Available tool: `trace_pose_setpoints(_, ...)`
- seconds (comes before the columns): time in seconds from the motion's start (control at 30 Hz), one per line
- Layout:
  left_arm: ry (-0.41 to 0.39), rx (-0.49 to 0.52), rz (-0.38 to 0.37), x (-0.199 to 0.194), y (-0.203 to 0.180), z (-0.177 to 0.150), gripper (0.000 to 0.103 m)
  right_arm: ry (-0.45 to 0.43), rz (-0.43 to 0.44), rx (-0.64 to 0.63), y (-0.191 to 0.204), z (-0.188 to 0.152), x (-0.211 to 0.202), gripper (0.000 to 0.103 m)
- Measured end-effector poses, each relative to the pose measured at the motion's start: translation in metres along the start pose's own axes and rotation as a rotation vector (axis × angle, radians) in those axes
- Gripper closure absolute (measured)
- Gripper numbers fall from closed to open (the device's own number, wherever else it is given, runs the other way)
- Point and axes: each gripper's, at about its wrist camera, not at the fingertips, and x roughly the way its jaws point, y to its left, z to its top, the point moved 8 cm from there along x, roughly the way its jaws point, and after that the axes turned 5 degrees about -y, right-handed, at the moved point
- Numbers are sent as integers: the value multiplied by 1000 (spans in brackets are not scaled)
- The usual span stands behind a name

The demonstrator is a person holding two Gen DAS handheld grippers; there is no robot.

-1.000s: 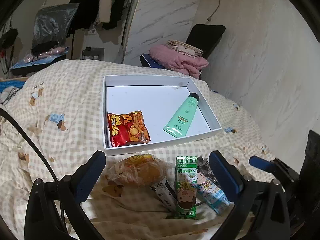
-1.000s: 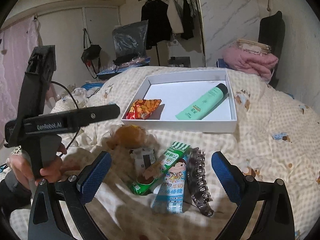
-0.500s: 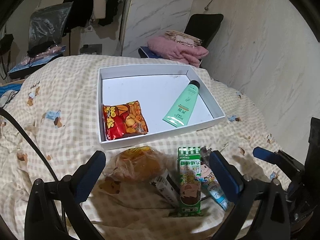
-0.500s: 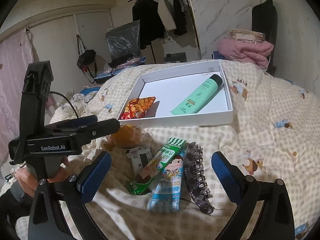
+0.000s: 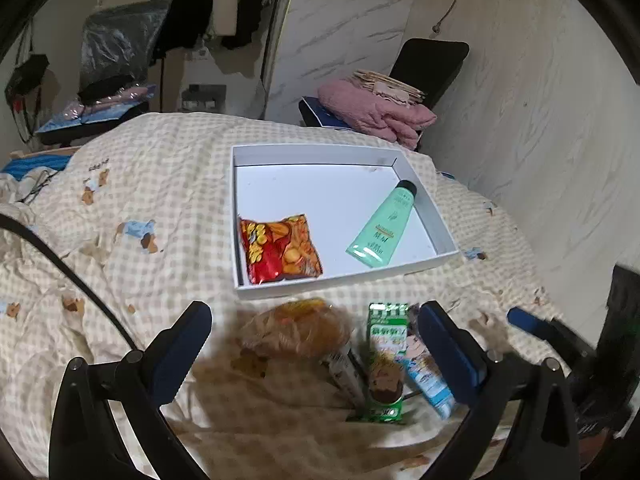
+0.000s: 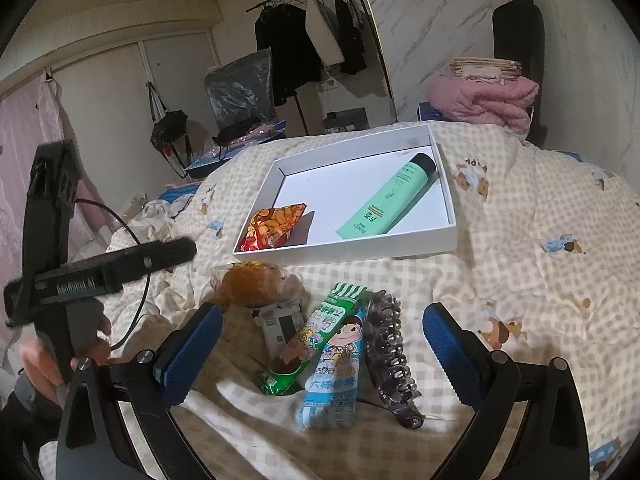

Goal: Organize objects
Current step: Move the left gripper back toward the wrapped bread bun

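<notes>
White box (image 5: 424, 268) on the bed (image 5: 160, 184), snack bag (image 5: 280, 250) and green tube (image 5: 382, 226) inside, bare floor between. Left tongs (image 5: 316, 344) and right tongs (image 6: 320, 346) spread wide, empty, over bun (image 6: 250, 286), candy packs (image 6: 334, 356), hair claw (image 6: 390, 354). Closer than before.

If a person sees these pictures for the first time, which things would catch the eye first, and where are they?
Probably the white box in the middle of the checked bed cover, holding a red snack bag at its near left corner and a green tube lying along its right side. In front of the box, loose things lie in a pile on the cover: a wrapped bun, a green packet, a blue packet and a dark hair clip. Both claws stand open above the pile.
</notes>
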Motion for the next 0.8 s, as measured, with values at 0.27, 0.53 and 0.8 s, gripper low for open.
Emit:
trace_pose_setpoints(0.27, 132, -33, -8, 25, 5, 7, 0, 33, -4, -1, 2, -9, 7, 2)
trace_pose_setpoints(0.53, 277, -5, 89, 54, 0, -12, 34, 45, 10, 33, -4, -12, 13, 2)
trace_pose_setpoints(0.8, 417, -152, 141, 79, 13, -7, 46, 50, 35, 70, -9, -14, 16, 2)
